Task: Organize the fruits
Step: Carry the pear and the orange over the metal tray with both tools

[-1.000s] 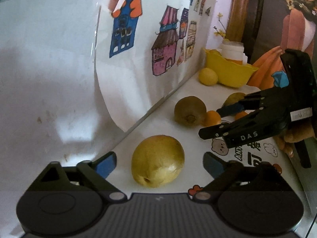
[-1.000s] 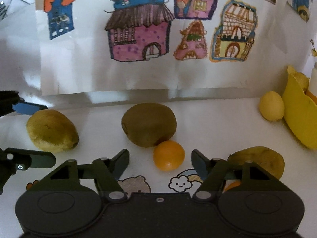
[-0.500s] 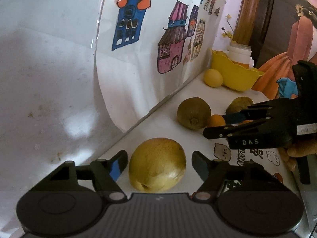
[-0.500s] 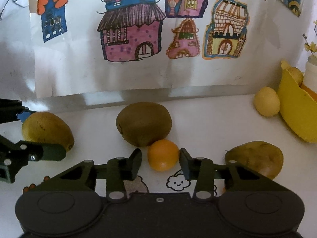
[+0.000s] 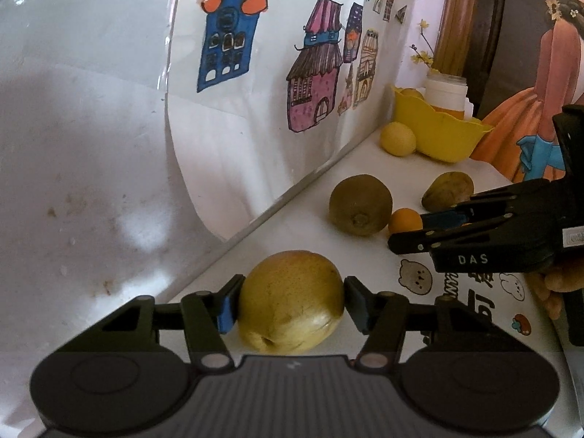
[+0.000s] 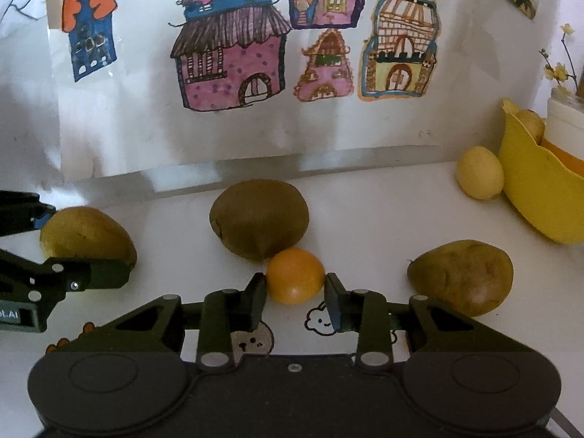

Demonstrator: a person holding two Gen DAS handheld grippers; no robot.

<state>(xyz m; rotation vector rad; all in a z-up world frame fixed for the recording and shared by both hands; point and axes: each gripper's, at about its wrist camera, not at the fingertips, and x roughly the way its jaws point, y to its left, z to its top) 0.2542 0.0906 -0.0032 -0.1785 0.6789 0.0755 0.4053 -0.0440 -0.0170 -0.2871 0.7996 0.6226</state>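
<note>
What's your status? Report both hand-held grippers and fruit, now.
Left hand-held gripper shut on yellow-green pear. Right hand-held gripper closed around small orange citrus. Brown kiwi touches citrus behind.

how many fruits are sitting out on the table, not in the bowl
5: pear in the left gripper, kiwi, small orange in the right gripper, brownish fruit, lemon beside the yellow bowl.
</note>
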